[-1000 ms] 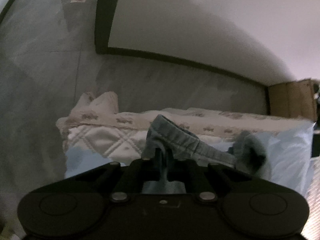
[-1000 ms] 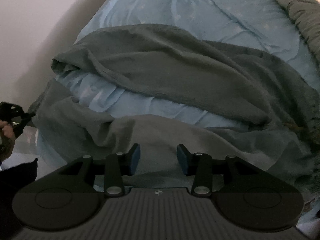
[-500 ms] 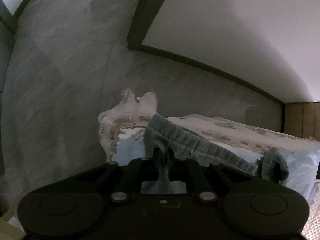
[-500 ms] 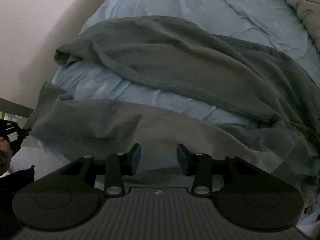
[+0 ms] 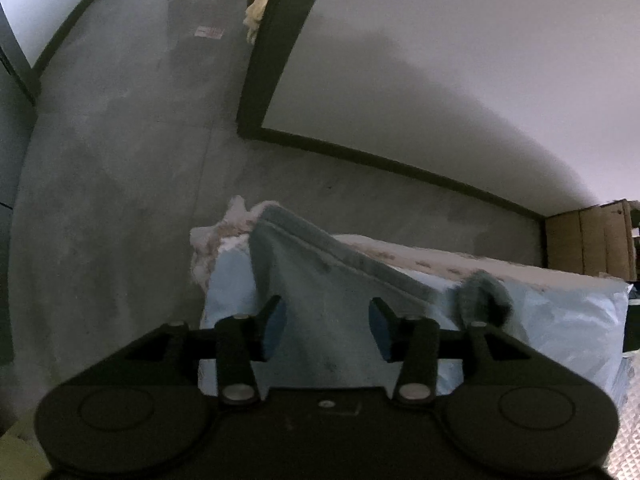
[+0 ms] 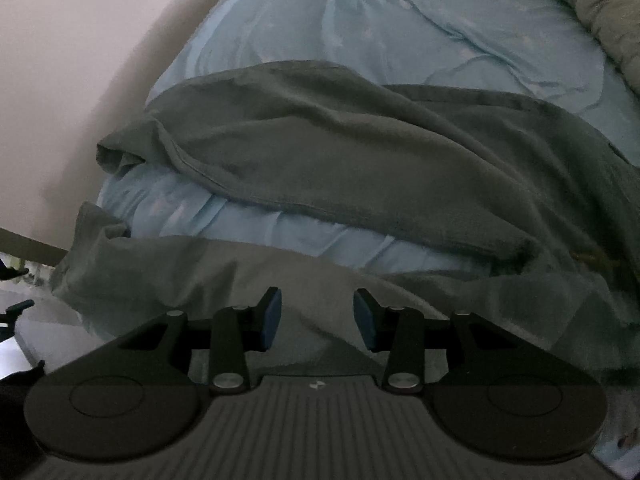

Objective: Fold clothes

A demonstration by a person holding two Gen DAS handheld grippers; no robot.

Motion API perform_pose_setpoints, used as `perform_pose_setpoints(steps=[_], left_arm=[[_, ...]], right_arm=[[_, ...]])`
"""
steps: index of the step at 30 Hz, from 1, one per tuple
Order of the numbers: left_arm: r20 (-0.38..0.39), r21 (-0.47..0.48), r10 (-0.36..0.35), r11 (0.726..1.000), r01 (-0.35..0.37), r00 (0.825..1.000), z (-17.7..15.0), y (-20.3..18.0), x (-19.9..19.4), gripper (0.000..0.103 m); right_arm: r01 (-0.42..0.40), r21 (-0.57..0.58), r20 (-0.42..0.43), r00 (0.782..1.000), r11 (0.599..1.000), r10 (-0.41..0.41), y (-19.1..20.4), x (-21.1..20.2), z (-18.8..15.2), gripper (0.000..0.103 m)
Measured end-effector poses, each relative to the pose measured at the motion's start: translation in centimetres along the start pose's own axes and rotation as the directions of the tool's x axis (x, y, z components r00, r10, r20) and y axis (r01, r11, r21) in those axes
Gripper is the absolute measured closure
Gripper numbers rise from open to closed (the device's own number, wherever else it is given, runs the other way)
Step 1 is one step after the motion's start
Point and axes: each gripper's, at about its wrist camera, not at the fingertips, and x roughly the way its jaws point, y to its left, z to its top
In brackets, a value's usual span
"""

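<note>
Your left gripper has let go of the one grey-blue garment; fingers now spread. Right gripper also spread, holding nothing. Two grippers, one garment.

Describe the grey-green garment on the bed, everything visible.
The grey-green garment is soft, fleecy-looking fabric with stitched hems, lying crumpled across the light blue bedsheet. One long section drapes diagonally, a strip of sheet showing below it; another fold lies nearer, under the open right tongs. Its end reaches the mattress corner, where the left tongs stand open around it, not gripping.
</note>
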Motion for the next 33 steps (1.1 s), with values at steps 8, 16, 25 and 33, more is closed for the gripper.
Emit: perform_pose_setpoints(steps=[8, 16, 25, 33], left_arm=[[-0.050, 0.021, -0.112, 0.993, 0.113, 0.992, -3.1, -6.8, 0.9, 0.052], [-0.201, -0.027, -0.233, 0.972, 0.232, 0.951, -2.9, -13.8, 9.9, 0.051], [-0.292, -0.050, -0.232, 0.973, 0.227, 0.928, -0.5, -18.5, 18.5, 0.051], [-0.353, 0.034, -0.207, 0.972, 0.234, 0.912, -0.2, -21.5, 22.0, 0.084]], right_arm=[[-0.041, -0.061, -0.013, 0.999, 0.997, 0.040, -0.1, 0.6, 1.4, 0.060], [0.050, -0.031, -0.055, 0.997, 0.998, -0.051, 0.1, 0.5, 2.8, 0.060], [0.163, 0.053, -0.103, 0.982, 0.985, -0.157, 1.9, 0.1, 3.6, 0.060], [0.215, 0.128, -0.128, 0.972, 0.968, -0.199, 2.2, 0.1, 3.6, 0.060]])
